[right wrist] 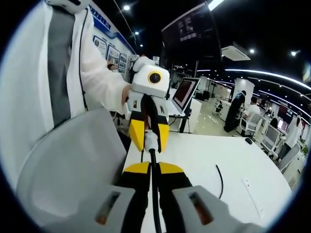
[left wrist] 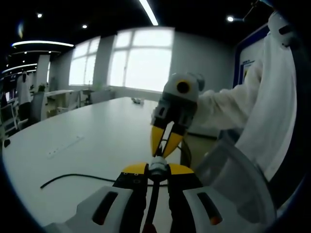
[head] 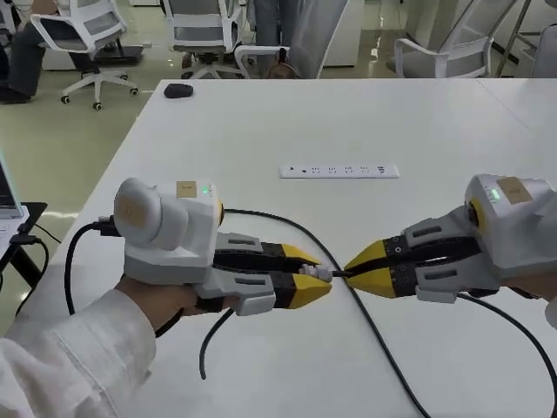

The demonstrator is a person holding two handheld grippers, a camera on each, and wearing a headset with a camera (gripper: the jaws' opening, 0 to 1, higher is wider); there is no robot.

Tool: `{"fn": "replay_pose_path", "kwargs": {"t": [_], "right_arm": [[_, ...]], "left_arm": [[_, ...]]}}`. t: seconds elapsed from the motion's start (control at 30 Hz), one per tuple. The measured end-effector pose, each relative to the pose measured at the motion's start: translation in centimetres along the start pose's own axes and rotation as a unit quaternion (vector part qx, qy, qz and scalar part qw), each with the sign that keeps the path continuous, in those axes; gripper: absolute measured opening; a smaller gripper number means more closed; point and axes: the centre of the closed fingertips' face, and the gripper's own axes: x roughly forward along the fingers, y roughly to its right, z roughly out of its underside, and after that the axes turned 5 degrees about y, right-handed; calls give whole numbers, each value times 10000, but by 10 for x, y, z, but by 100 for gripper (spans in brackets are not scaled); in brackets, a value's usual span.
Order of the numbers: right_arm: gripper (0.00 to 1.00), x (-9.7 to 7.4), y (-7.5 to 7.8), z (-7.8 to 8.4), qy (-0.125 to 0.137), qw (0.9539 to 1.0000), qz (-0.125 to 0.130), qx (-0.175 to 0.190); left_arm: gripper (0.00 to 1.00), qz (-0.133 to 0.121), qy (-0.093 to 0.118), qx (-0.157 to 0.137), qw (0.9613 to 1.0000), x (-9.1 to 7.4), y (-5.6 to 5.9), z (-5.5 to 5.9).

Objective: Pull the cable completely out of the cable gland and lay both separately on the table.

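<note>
Gripping the white cable gland (head: 315, 273) between closed jaws, the left gripper (head: 321, 275) holds it just above the table (head: 348, 122), near the front edge. The black cable (head: 383, 348) passes through the gland. From there it runs straight into the right gripper (head: 351, 272), whose jaws are clamped on it just beside the gland, tip to tip with the left pair. The rest of the cable trails across the table on both sides, well short of the power strip (head: 339, 171).

Judgement: the extraction step is in hand, and the cable is not yet free of the gland. The next move calls for drawing the two grippers apart along the cable's line, holding the gland firm. The slack behind the gland suggests that fresh grips will be needed before either part can be laid down
</note>
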Motion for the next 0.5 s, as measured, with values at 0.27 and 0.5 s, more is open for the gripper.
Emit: {"fn": "replay_pose_path", "kwargs": {"t": [0.27,0.5], "right_arm": [[3,-3,5,19,-254,9996,76,59],[3,-11,8,36,-366,9988,201,239]], "left_arm": [[16,-80,3,-15,10000,-8,-4,1],[16,-160,33,-40,9999,-15,-6,1]]}}
